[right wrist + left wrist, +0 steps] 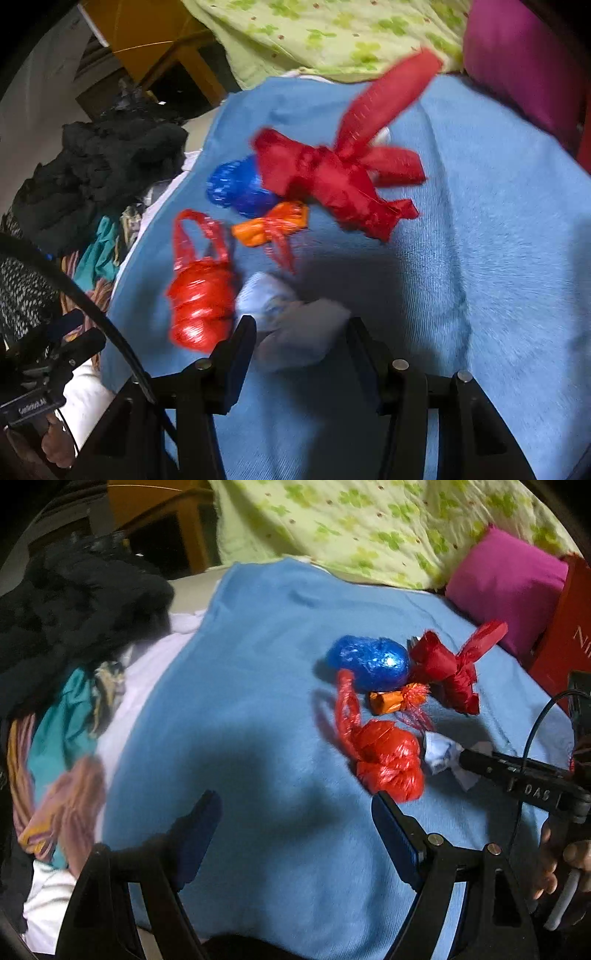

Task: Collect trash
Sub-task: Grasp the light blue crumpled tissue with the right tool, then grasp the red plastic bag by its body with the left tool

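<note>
Trash sits bunched on the blue blanket (240, 709) for easy reach: the right tool (301, 354), half-open, straddles the crumpled paper (291, 325) unpinched, while the left tool (295, 834) hangs wide beside the red bag (388, 760).

- A light blue blanket (258, 686) covers the bed, filling the middle of both views.
- Right of centre in the left view, bunched together on it: a shiny blue wad (369, 662), a dark red knotted bag (443, 672), a small orange wrapper (388, 701), a bright red knotted bag (388, 760) and a crumpled pale paper (439, 753).
- Upper right: a magenta cushion (506, 587) and a green flowered sheet (351, 524).
- Left edge: a heap of dark and coloured clothes (74, 635).
</note>
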Demonstrator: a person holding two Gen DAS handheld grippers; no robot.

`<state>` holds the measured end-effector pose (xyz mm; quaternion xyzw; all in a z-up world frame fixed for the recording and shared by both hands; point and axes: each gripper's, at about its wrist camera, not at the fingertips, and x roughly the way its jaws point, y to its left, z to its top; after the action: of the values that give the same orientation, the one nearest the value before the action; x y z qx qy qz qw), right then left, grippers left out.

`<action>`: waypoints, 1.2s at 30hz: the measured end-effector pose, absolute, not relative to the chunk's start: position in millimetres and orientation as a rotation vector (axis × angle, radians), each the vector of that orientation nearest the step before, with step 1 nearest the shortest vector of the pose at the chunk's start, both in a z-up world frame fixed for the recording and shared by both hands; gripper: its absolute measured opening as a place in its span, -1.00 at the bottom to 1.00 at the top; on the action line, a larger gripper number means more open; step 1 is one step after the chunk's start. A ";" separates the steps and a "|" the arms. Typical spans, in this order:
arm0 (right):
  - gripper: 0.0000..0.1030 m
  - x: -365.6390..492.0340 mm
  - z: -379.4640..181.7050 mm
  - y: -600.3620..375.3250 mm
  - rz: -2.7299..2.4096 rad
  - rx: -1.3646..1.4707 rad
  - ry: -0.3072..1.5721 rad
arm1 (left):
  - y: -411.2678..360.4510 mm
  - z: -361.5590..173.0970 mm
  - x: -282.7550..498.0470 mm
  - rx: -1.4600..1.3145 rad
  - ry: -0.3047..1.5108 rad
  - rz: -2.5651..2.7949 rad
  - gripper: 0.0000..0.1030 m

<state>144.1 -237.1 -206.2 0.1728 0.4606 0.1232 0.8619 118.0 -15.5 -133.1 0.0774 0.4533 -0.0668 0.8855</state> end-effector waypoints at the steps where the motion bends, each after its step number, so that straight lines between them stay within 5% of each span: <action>1: 0.06 146.7 -209.5 -237.2 0.273 0.362 0.966 | -20.0 -135.3 123.2 0.164 0.947 -0.146 0.62; 4: -0.28 148.5 -210.3 -232.5 0.326 0.315 0.948 | -31.9 -138.6 133.3 0.187 0.943 -0.156 0.62; 9: -0.54 139.0 -205.5 -224.6 0.362 0.226 0.904 | -43.3 -138.8 142.9 0.206 0.937 -0.164 0.62; 34: -0.57 49.9 -143.4 -298.3 0.166 0.286 0.690 | -89.7 -187.9 179.8 0.125 1.061 -0.234 0.61; 36: -0.57 43.8 -138.4 -295.6 0.165 0.278 0.676 | -82.7 -195.0 181.8 0.078 1.091 -0.241 -0.04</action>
<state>43.8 -295.6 -138.4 0.1360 0.3301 0.0804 0.9306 181.8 -82.7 -195.0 0.0371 0.5176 -0.1142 0.8471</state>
